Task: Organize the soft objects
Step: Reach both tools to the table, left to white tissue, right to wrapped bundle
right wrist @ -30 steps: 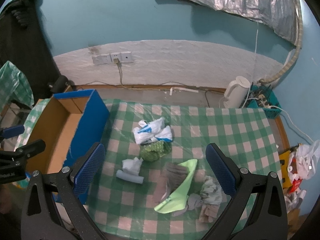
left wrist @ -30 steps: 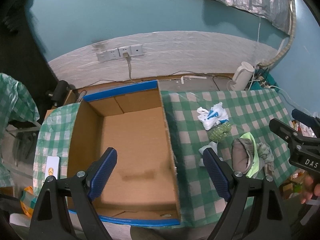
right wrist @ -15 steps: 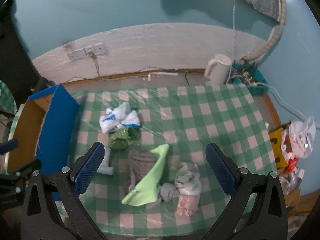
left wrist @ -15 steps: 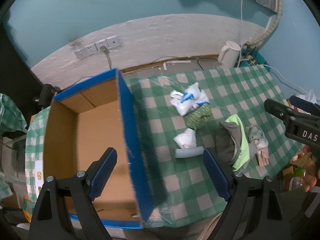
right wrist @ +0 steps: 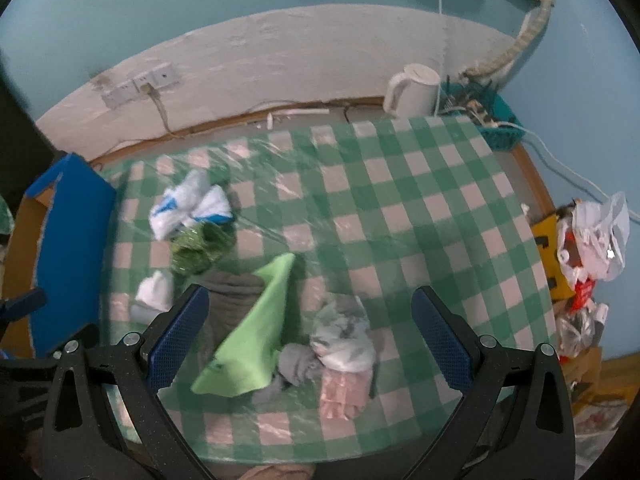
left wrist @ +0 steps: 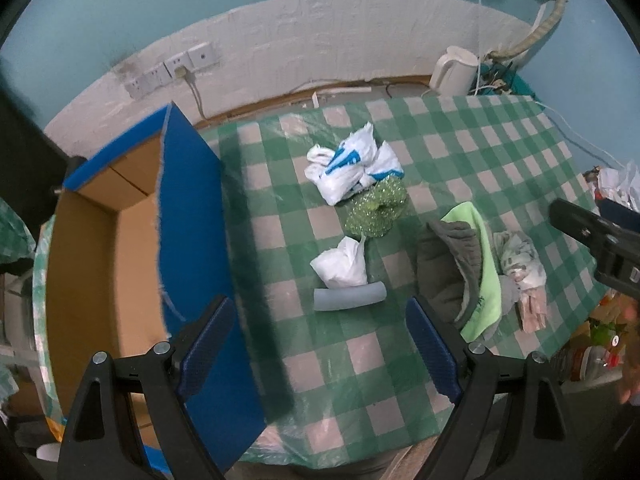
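Observation:
Soft items lie on a green checked tablecloth (left wrist: 472, 152): a white and blue bundle (left wrist: 352, 170), a sparkly green piece (left wrist: 376, 208), a white wad (left wrist: 342, 266) above a pale blue roll (left wrist: 350, 300), and a grey cloth (left wrist: 448, 264) under a lime cloth (left wrist: 486, 280). A patterned sock bundle (right wrist: 344, 336) and a pink piece (right wrist: 344, 392) sit by the lime cloth (right wrist: 256, 328). My left gripper (left wrist: 320, 348) is open above the roll. My right gripper (right wrist: 310, 336) is open over the sock bundle, empty.
An open cardboard box with blue outer walls (left wrist: 188, 216) stands at the table's left side. A white kettle (right wrist: 414, 90) and a teal basket of cables (right wrist: 492, 120) sit at the back right. Plastic bags (right wrist: 596, 240) hang off the right edge.
Both grippers have shifted right, away from the box and over the soft items. The pile now lies closer under the right gripper. Nothing was gripped.

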Motion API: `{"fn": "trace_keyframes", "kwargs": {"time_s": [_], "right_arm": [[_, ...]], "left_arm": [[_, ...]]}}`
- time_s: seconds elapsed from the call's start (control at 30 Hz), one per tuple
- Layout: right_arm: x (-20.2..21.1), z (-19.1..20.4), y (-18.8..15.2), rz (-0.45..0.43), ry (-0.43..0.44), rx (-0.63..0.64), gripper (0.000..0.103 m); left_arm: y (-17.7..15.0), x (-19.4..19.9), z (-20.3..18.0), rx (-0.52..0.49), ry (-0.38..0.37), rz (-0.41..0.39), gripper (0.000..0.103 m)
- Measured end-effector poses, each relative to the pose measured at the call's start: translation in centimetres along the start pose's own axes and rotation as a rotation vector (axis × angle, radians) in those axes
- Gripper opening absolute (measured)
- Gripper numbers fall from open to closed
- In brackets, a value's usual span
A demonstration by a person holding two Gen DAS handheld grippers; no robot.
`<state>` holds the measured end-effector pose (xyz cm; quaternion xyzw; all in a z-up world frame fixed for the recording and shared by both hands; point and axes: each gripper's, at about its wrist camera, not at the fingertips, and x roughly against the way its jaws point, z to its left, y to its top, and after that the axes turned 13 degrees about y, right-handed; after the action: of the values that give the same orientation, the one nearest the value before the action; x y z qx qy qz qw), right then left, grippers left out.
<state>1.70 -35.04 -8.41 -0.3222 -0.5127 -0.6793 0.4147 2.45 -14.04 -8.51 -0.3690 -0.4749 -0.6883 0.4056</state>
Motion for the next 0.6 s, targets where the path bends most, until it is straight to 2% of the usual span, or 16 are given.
{"fn": "trace_keyframes", "kwargs": {"time_s": [0.3,0.6], "right_arm": [[-1.5,-2.5,-0.7,0.048,-0.028,-0.060,0.101],[-3.1,-5.1,-1.2,0.085,-0.045,-0.112,0.101]], "left_arm": [[1.7,-4.0,-1.2,0.042,-0.012,0.090,0.089],[2.9,-7.0,-1.6,0.043,-0.017,0.143,0.089]]}}
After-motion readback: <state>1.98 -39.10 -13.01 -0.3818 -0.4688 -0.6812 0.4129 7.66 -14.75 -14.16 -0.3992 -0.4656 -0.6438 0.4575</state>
